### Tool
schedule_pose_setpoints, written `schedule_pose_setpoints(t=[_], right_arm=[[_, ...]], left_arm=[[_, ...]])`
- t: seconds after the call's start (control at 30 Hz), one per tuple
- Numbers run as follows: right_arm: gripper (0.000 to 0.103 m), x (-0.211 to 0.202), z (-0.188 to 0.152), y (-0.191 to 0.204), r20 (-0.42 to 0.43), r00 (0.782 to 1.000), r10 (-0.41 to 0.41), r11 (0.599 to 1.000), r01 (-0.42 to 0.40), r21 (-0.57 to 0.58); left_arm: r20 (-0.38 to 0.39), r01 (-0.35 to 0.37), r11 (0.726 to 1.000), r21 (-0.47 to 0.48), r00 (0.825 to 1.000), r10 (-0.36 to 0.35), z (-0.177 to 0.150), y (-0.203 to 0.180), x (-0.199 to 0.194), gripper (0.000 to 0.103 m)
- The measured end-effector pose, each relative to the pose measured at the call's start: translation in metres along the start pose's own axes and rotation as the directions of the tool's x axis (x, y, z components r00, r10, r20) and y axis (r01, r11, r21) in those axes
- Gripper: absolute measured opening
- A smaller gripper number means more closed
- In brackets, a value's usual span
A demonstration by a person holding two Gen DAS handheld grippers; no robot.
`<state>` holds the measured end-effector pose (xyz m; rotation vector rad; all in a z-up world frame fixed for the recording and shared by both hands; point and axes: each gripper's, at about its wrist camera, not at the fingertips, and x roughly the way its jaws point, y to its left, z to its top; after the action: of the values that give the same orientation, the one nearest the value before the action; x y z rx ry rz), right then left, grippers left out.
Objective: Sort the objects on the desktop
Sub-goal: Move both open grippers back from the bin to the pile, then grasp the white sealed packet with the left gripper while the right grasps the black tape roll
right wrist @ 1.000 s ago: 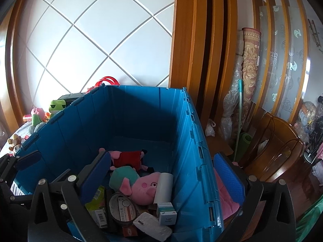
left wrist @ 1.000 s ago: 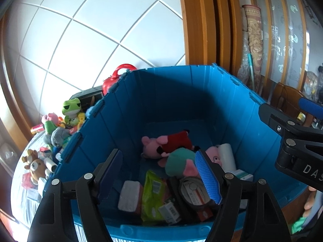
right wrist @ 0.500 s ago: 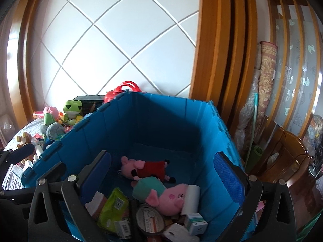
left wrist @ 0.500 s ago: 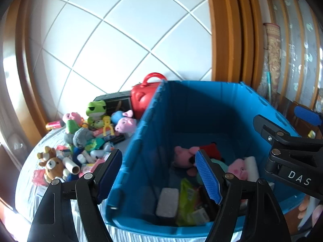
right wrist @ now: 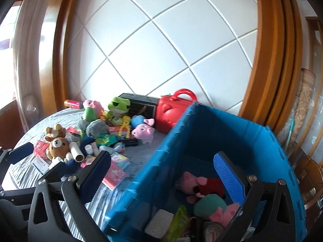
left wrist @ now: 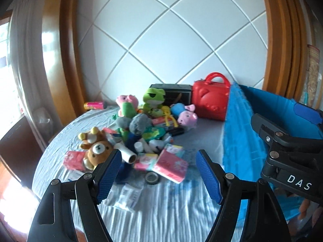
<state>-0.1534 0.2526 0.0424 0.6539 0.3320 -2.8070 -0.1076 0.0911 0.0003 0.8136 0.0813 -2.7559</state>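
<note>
Both tongs gape wide and hold nothing: the left gripper [left wrist: 158,173] hangs over a heap of toys [left wrist: 139,129] on the striped cloth [left wrist: 161,205], plush frog, bear and pink pigs among packets; the right gripper [right wrist: 161,176] straddles the blue bin's [right wrist: 252,141] wall.

L wrist cam sits above the table edge, facing the toy pile [left wrist: 139,133] w/ the blue crate [left wrist: 238,141] off to its right. R wrist cam sits higher and further right, straddling the crate wall, looking down into the crate [right wrist: 201,133] and across to the pile [right wrist: 105,133]. Both views share pile, crate wall, red case [left wrist: 210,98] and tiled wall [right wrist: 161,50].
</note>
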Motion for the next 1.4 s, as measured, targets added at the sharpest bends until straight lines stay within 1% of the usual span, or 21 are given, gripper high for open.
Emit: schedule_pose_setpoints(t=[0.17,0.33,0.47,0.57,0.7,0.83,0.97,1.03,1.13,1.27,1.37,1.4], right_arm=[[0.103,0.021,0.012,0.09,-0.008,0.995,0.099,0.993,-0.1,-0.06],[0.103,0.042,0.014,0.164,-0.03,0.983,0.179,0.981,-0.181,-0.072],[0.103,0.061,0.006,0.208,-0.071,0.973,0.221,0.972,-0.226,-0.064],[0.103,0.076,-0.004,0.227,-0.113,0.966,0.234,0.969,-0.241,-0.054],[0.103,0.1,-0.027,0.236,-0.191,0.955,0.228,0.971,-0.238,-0.03],[0.103,0.131,-0.057,0.23,-0.286,0.937,0.2,0.977,-0.211,-0.007],[0.103,0.163,-0.092,0.215,-0.382,0.908,0.171,0.984,-0.176,0.022],[0.103,0.179,-0.112,0.206,-0.432,0.888,0.158,0.987,-0.157,0.038],[0.103,0.201,-0.137,0.192,-0.496,0.857,0.141,0.99,-0.134,0.05],[0.103,0.225,-0.161,0.174,-0.549,0.827,0.124,0.992,-0.112,0.056],[0.103,0.243,-0.174,0.162,-0.568,0.812,0.131,0.991,-0.104,0.081],[0.103,0.249,-0.178,0.159,-0.573,0.809,0.135,0.991,-0.102,0.09]], left_arm=[[-0.026,-0.077,0.996,-0.049,0.997,0.076,-0.007,0.08,0.011,0.076],[-0.067,-0.155,0.985,-0.072,0.986,0.15,-0.019,0.148,0.026,0.076],[-0.124,-0.188,0.98,-0.071,0.976,0.178,-0.034,0.183,0.042,0.076],[-0.171,-0.188,0.98,-0.062,0.969,0.176,-0.045,0.194,0.058,0.076],[-0.244,-0.165,0.985,-0.04,0.958,0.151,-0.064,0.192,0.086,0.076],[-0.325,-0.121,0.993,-0.015,0.939,0.11,-0.088,0.176,0.122,0.076],[-0.418,-0.068,0.997,0.023,0.906,0.071,-0.119,0.147,0.158,0.076],[-0.464,-0.04,0.998,0.042,0.884,0.055,-0.136,0.131,0.176,0.076],[-0.513,-0.006,0.999,0.051,0.858,0.031,-0.155,0.11,0.199,0.076],[-0.562,0.022,0.998,0.064,0.827,0.018,-0.175,0.086,0.229,0.076],[-0.587,0.021,0.997,0.07,0.809,0.025,-0.184,0.077,0.25,0.074],[-0.594,0.015,0.997,0.071,0.804,0.031,-0.187,0.075,0.257,0.071]])
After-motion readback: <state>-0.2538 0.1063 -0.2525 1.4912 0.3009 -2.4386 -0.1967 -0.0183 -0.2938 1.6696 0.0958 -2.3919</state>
